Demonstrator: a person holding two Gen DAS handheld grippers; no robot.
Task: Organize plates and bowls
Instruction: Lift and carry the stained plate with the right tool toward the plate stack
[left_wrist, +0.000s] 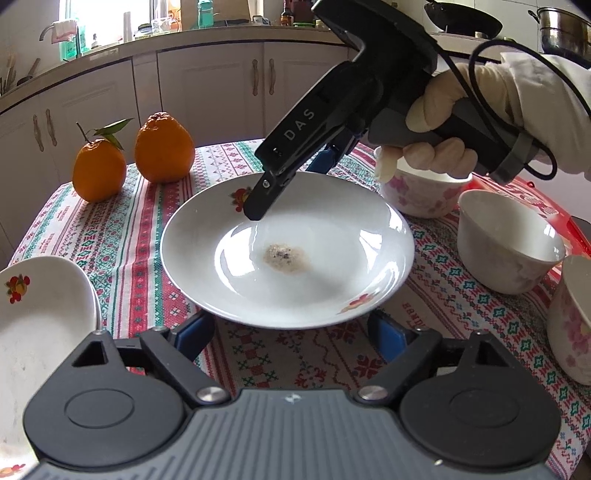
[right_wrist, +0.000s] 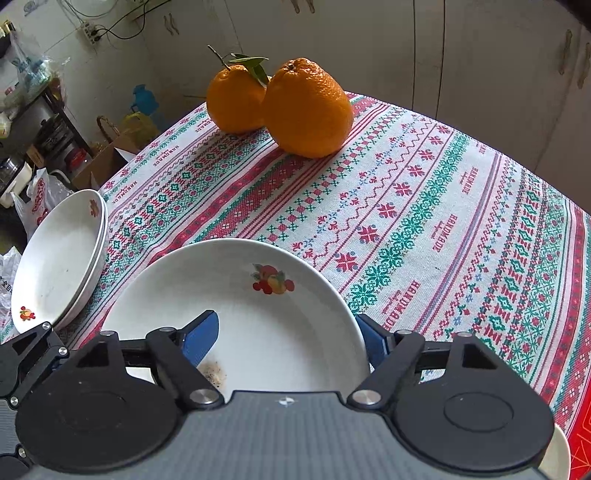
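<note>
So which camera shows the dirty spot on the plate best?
The left wrist view. There the whole brownish smear lies unobstructed in the middle of the plate. In the right wrist view only a bit of the smear peeks out beside the right gripper, mostly hidden by its body.

On the tablecloth (left_wrist: 122, 236) a plate (left_wrist: 332, 236) lies in the middle. A stack of plates (left_wrist: 40, 317) sits to its left, two oranges (left_wrist: 164, 147) behind, and three bowls (left_wrist: 506, 243) to its right.
</note>
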